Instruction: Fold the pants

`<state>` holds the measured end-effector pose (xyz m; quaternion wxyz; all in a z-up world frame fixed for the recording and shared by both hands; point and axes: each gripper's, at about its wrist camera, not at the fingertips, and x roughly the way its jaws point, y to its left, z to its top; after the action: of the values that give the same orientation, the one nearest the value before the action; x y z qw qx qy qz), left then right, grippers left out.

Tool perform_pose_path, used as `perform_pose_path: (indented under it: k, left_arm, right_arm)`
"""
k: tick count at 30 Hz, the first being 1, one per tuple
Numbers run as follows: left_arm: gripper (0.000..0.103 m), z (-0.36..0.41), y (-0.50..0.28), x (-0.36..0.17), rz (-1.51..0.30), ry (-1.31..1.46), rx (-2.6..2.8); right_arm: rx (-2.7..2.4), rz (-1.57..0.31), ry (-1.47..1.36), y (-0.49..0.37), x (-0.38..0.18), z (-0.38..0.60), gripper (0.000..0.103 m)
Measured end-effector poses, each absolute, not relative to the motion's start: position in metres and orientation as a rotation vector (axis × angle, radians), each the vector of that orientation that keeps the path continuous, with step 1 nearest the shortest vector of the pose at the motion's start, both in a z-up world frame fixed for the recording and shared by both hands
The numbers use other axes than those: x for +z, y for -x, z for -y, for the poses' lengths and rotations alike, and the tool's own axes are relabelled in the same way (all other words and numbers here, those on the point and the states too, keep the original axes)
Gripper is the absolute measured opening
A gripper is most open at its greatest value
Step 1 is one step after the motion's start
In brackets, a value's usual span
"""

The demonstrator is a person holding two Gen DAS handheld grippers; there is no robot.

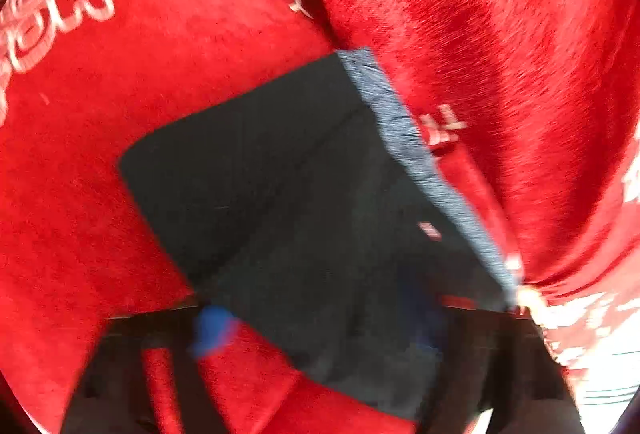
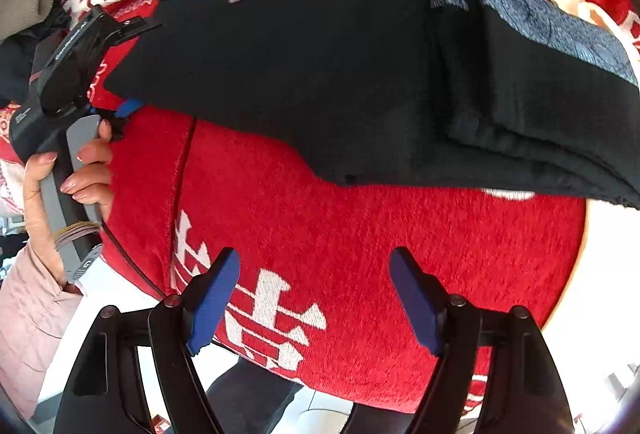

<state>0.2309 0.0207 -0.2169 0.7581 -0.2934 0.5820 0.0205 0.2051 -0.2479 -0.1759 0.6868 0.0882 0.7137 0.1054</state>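
Note:
The dark pants (image 2: 320, 74) lie folded in layers on a red blanket (image 2: 360, 254), with a blue-grey inner lining along the far edge. In the left wrist view the pants (image 1: 304, 194) fill the centre, blurred. My left gripper (image 1: 316, 330) sits at the pants' near corner, one blue pad (image 1: 212, 326) showing and the other dim behind the cloth; in the right wrist view it (image 2: 128, 106) is at the pants' left corner, held by a hand. My right gripper (image 2: 316, 298) is open and empty, over the blanket short of the pants.
The red blanket with white characters covers the surface; its edge drops off at the right (image 2: 592, 234) and front left. Grey and dark clothes (image 2: 28, 2) lie at the far left. The person's pink sleeve (image 2: 28, 314) is at the left.

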Motion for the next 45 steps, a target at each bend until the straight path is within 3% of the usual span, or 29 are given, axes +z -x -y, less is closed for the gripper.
perform_pose_path:
  k: [1,4,6,12,20,27,28,29,30,40,45]
  left_arm:
    - [0.036,-0.015,-0.234,-0.214,-1.274,0.565,0.052]
    - [0.032,0.014,-0.236,-0.195,-1.214,0.311,0.037]
    - [0.032,0.047,-0.228,-0.177,-1.126,0.059,0.02]
    - [0.032,0.1,-0.214,-0.164,-0.972,-0.333,-0.034]
    - [0.032,0.101,-0.209,-0.168,-0.952,-0.402,-0.033]
    - [0.032,0.102,-0.206,-0.166,-0.964,-0.387,-0.03]
    - [0.032,0.103,-0.205,-0.162,-0.958,-0.377,-0.038]
    - [0.032,0.106,-0.202,-0.156,-0.944,-0.382,-0.047]
    - [0.032,0.11,-0.199,-0.15,-0.927,-0.394,-0.06]
    - [0.032,0.201,-0.164,-0.047,-0.784,-0.393,-0.249]
    - [0.032,0.277,-0.151,-0.024,-0.76,-0.415,-0.396]
  right_arm:
    - [0.247,-1.586,-0.201,-0.207,-0.174,0.25,0.08]
    - [0.28,-1.541,-0.209,-0.219,-0.162,0.256,0.08]
    - [0.285,-1.504,-0.206,-0.232,-0.15,0.264,0.08]
    - [0.406,-1.424,-0.277,-0.315,-0.101,0.268,0.08]
    - [0.742,-1.595,-0.188,-0.426,-0.101,0.139,0.082]
    - [0.788,-1.798,0.047,-0.444,-0.16,0.045,0.08]
    - [0.773,-1.828,0.08,-0.443,-0.171,0.042,0.049]
    - [0.763,-1.836,0.092,-0.441,-0.177,0.043,0.025]
    - [0.739,-1.829,0.079,-0.442,-0.18,0.049,0.02]
    - [0.788,-1.54,-0.416,-0.403,-0.099,0.193,0.019]
    - [0.733,-1.35,-0.607,-0.363,-0.06,0.301,0.019]
